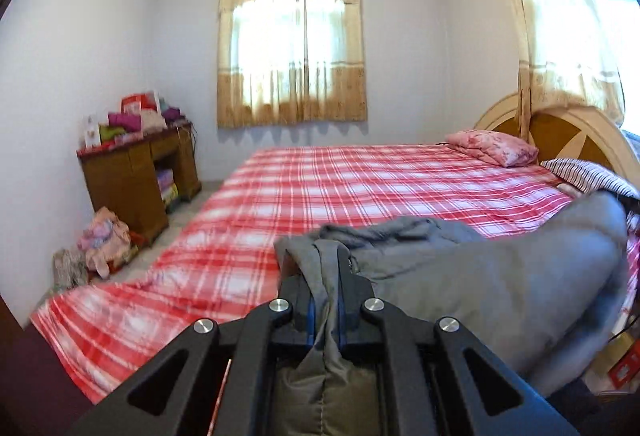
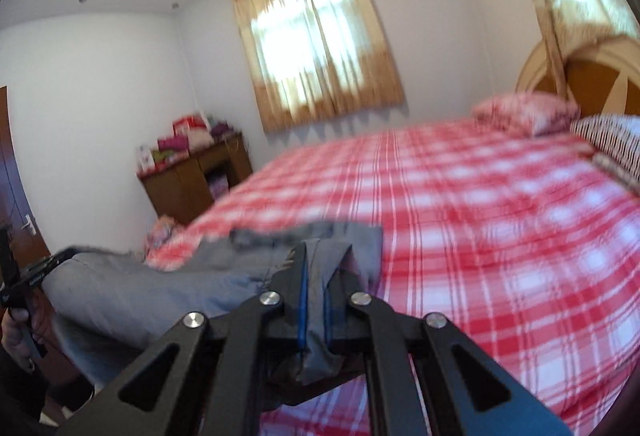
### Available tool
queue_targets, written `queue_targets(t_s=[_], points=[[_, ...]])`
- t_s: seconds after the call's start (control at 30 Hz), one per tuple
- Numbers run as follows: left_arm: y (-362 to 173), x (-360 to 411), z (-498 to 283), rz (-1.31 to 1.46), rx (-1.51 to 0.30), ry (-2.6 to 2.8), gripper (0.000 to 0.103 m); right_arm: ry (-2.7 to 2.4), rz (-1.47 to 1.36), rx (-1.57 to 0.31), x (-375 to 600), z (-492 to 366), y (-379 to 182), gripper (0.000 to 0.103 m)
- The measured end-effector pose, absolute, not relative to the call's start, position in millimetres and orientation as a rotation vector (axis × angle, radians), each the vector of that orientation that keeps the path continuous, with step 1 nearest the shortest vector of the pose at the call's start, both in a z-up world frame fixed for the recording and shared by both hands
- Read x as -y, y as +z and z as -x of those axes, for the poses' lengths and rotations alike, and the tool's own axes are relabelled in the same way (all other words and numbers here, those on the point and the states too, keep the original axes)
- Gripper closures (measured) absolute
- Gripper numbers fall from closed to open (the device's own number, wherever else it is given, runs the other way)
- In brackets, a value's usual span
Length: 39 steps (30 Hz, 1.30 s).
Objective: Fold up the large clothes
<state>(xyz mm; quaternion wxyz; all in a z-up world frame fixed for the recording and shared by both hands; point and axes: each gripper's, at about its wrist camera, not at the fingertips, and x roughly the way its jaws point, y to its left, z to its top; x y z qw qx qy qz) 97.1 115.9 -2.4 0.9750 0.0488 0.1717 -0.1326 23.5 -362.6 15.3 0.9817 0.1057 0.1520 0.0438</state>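
Note:
A large grey garment [image 1: 500,276] hangs stretched between my two grippers above the near side of a bed with a red and white plaid sheet [image 1: 360,188]. In the left wrist view my left gripper [image 1: 324,264] is shut on a bunched edge of the grey cloth, which runs off to the right. In the right wrist view my right gripper [image 2: 318,264] is shut on another edge of the grey garment [image 2: 160,288], which stretches leftward to the other gripper [image 2: 36,276] held in a hand at the left edge. That view is blurred by motion.
A pink pillow [image 1: 492,148] and a striped pillow [image 1: 588,176] lie by the wooden headboard [image 1: 572,132]. A wooden desk [image 1: 136,176] piled with clothes stands by the left wall, with more clothes [image 1: 104,240] on the floor. Curtained windows [image 1: 292,52] face the bed.

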Motion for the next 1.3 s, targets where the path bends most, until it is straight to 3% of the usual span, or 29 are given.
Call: queue_targets(t_s=[0.17,0.33,0.37,0.4,0.43,0.47,0.5,0.73,0.8,0.83,0.87,1.0,1.07,1.3], points=[[-41,-97,-201,-0.144,-0.399,-0.185,0.095,0.049,-0.268,-0.361,377,-141,-9,0.096],[-81,-88,-285,-0.169,-0.441,-0.100,0.086,-0.010,-0.285,-0.432,377,-236,-38,0.096],[-83,-88,-296,-0.161,-0.437,-0.072,0.075,-0.022,-0.281,-0.443,377,-247,-44,0.096],[-84,-89,-302,-0.154,-0.424,-0.048,0.053,-0.033,-0.284,-0.455,379,-256,-49,0.096],[-82,-93,-306,-0.139,-0.391,0.003,0.040,-0.042,-0.288,-0.467,381,-266,-54,0.095],[-78,-98,-309,-0.120,-0.347,0.054,0.018,-0.049,-0.292,-0.481,384,-275,-58,0.095],[-74,-105,-312,-0.104,-0.317,0.091,0.005,-0.061,-0.293,-0.490,387,-283,-63,0.095],[-68,-104,-356,-0.075,-0.303,0.307,0.004,-0.198,-0.301,-0.573,390,-362,-78,0.092],[-70,-88,-360,-0.087,-0.302,0.300,0.004,-0.226,-0.311,-0.595,387,-377,-79,0.073],[-71,-75,-362,-0.100,-0.303,0.283,0.004,-0.236,-0.310,-0.589,386,-379,-78,0.038],[-72,-63,-360,-0.120,-0.302,0.272,0.004,-0.244,-0.309,-0.569,383,-378,-75,0.025],[-75,-18,-356,-0.176,-0.290,0.229,0.004,-0.245,-0.185,-0.499,341,-367,-61,0.030],[-80,7,-359,-0.199,-0.289,0.202,0.004,-0.175,-0.135,-0.496,313,-368,-63,0.046],[-119,62,-407,-0.360,-0.320,0.229,0.004,-0.024,0.025,-0.590,245,-411,-97,0.054]])
